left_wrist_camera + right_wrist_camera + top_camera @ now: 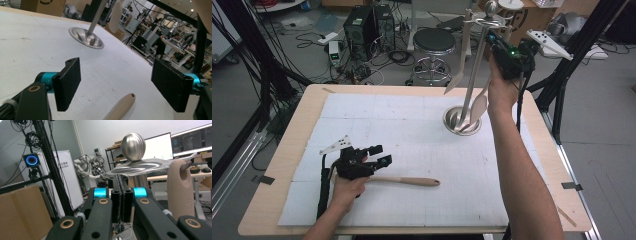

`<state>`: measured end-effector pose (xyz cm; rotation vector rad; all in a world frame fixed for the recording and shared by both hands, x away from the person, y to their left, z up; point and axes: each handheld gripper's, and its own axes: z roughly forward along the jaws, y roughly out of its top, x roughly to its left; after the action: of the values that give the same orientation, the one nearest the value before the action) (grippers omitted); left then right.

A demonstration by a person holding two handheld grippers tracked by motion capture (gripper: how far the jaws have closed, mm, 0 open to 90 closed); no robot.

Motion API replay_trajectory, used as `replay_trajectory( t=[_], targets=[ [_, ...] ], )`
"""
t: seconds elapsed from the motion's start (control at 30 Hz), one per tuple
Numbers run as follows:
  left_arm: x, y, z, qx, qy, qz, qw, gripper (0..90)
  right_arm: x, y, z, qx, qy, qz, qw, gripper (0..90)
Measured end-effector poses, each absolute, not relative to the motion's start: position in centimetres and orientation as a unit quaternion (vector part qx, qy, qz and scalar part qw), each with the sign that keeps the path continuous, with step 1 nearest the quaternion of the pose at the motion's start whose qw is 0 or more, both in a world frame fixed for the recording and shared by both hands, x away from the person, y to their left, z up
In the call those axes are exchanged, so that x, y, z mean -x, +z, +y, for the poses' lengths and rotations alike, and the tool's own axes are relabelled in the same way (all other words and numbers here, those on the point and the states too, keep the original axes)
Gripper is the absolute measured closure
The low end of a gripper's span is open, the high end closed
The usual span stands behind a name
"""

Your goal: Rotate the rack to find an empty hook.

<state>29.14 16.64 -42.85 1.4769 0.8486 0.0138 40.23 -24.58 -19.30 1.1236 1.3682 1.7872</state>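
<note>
wooden-handled utensil (404, 181) flat on white mat, handle end (122, 106) between open left gripper (379, 155) jaws, untouched.

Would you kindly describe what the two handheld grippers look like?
Both are black. The left gripper has flat, textured rectangular pads on teal collars, a pale three-cornered plate and a black cable. The right gripper shows teal collars, brass-ringed pivots and a pale plate. Forearms are bare.

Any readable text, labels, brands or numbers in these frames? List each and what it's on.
Nothing reads with certainty.
White panel: printed characters and a Latin word, too blurred to read.
Beige utensil handle: embossed letters down its side, too faint to read.
Monitors: screen text too small to read.
Cardboard box: part of a black mark, cut off.
</note>
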Motion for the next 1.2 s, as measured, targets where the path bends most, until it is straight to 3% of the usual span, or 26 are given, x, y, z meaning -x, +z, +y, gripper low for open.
replay_trajectory(
  t=[0.63, 0.87, 1.2],
  targets=[
    [-29.0, -42.9, 16.9, -0.65, 0.004, 0.378, 0.659, 24.4, -36.9, -21.8, -25.6, -0.415, 0.669, 0.549, 0.28, 86.6],
    [-29.1, -42.9, 16.9, -0.65, 0.005, 0.379, 0.658, 24.4, -36.3, -23.1, -25.9, -0.422, 0.675, 0.55, 0.251, 61.4],
    [-29.0, -42.9, 16.8, -0.652, 0.003, 0.375, 0.659, 24.4, -35.0, -24.9, -25.9, -0.424, 0.657, 0.578, 0.232, 42.5]
  ],
)
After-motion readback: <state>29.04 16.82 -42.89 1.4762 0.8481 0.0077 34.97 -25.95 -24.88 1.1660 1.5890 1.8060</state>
